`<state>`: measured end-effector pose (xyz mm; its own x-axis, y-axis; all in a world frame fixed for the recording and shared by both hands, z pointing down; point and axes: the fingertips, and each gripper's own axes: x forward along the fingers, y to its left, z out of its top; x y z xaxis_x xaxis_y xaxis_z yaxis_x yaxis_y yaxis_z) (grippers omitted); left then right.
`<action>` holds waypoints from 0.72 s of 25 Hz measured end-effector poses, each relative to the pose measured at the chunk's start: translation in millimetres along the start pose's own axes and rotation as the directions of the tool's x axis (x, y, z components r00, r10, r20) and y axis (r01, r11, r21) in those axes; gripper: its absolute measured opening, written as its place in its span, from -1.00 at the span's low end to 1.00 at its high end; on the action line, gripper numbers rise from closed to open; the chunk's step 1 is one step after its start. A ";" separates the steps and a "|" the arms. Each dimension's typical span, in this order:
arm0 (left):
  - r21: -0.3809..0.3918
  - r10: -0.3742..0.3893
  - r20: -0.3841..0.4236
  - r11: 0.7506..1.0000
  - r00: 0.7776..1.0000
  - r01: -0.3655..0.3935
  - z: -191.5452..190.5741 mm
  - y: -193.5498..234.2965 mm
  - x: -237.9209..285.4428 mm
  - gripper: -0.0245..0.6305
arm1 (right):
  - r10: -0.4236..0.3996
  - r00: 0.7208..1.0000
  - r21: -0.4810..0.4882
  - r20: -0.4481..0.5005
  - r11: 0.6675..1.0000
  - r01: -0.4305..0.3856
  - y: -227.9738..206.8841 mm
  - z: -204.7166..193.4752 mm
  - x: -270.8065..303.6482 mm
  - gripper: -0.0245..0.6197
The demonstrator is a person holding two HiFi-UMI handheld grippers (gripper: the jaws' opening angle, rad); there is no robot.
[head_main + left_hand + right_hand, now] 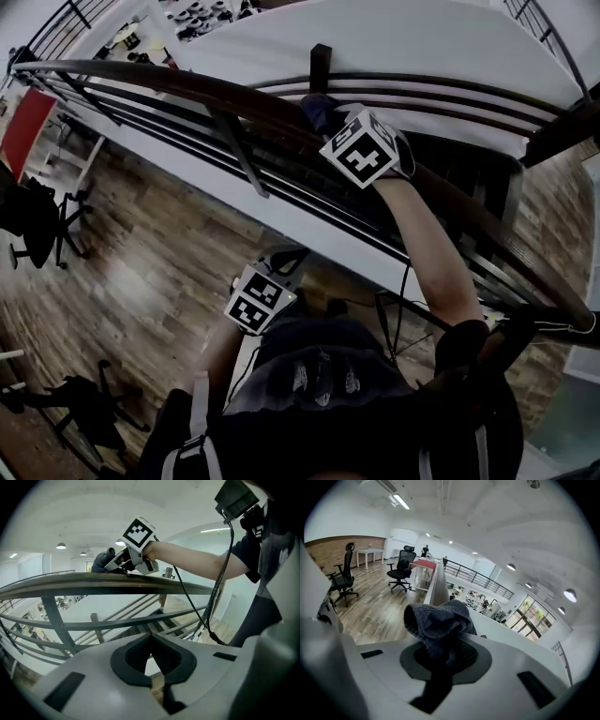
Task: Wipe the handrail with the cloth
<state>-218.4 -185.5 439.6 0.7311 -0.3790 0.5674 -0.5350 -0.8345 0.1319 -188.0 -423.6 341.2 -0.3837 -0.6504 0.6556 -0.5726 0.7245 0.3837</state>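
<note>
The dark wooden handrail (187,86) curves from the upper left down to the right edge of the head view. My right gripper (328,117) rests on top of it, shut on a dark grey cloth (315,105) that lies bunched against the rail. In the right gripper view the cloth (438,620) bulges out of the shut jaws. From the left gripper view the handrail (93,581) runs across, with the right gripper (108,563) and the cloth (99,562) on top of it. My left gripper (151,658) hangs below the rail, shut with nothing in it.
Metal bars (234,150) and a white ledge (281,220) run under the handrail. Black office chairs (37,220) stand on the wood floor at the left. A cable (197,606) hangs from the right arm. Stairs (140,625) descend beyond the rails.
</note>
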 end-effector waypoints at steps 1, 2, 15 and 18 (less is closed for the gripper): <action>-0.007 0.018 0.003 1.000 1.000 -0.018 2.5 2.1 -1.4 -0.90 | 0.018 1.000 -0.027 0.007 0.999 -0.018 3.6 11.6 9.4 -0.79; -0.012 0.037 0.004 0.999 0.999 -0.037 4.1 4.4 -2.9 -0.90 | 0.033 0.999 -0.053 0.010 0.998 -0.032 6.4 22.3 19.1 -0.79; -0.181 0.214 -0.023 0.960 0.977 -0.215 -35.5 43.6 -46.6 -0.90 | 0.174 0.985 -0.204 -0.006 0.964 -0.172 25.9 145.4 131.2 -0.79; -0.215 0.245 -0.030 0.945 0.969 -0.246 -54.8 59.9 -63.1 -0.90 | 0.166 0.986 -0.222 -0.026 0.961 -0.168 29.4 159.8 152.4 -0.79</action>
<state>-319.7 -189.6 456.3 0.5643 -0.5600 0.6066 -0.7766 -0.6093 0.1600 -379.1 -537.9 348.4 -0.4546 -0.5148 0.7268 -0.3249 0.8556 0.4029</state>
